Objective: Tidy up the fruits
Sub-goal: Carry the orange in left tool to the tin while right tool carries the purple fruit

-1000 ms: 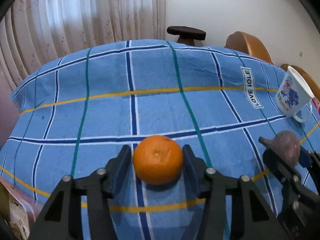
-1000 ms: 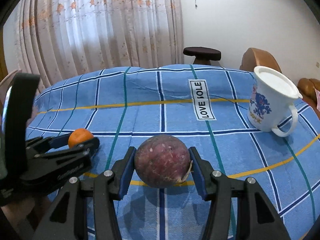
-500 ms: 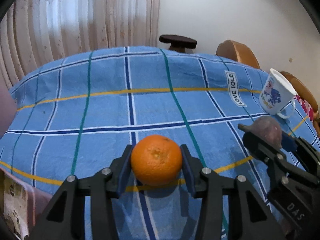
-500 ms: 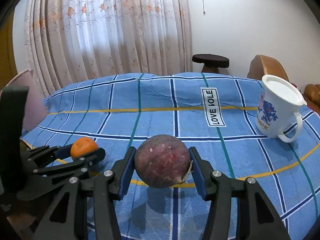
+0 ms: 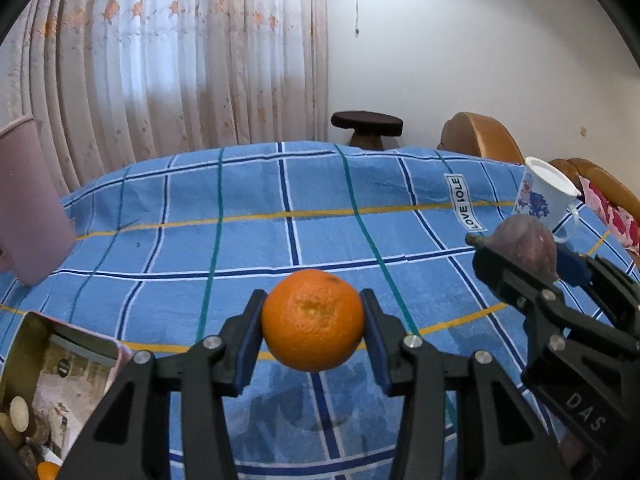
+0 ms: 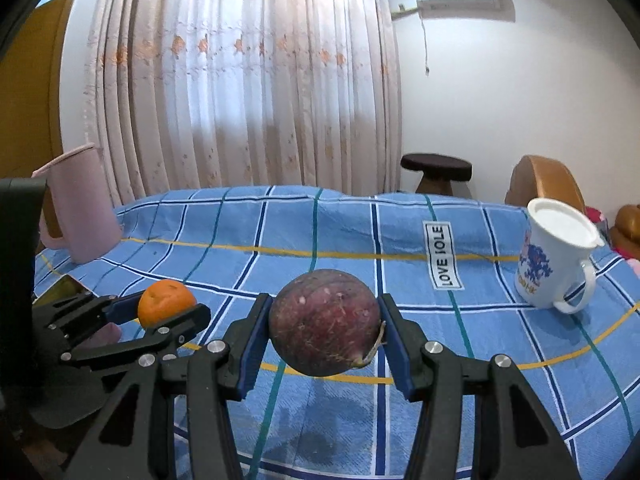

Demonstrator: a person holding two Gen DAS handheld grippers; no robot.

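Both tongs higher now: orange (image 5: 313,319) left, purple fruit (image 6: 324,322) right.

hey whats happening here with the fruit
A person holds a claw in each hand above a table covered in a blue checked cloth. The left claw grips an orange, and the right claw grips a dark purple fruit; both fruits are lifted clear of the cloth. A white mug and a pink jug stand on the table. Neither fruit has been set down yet.
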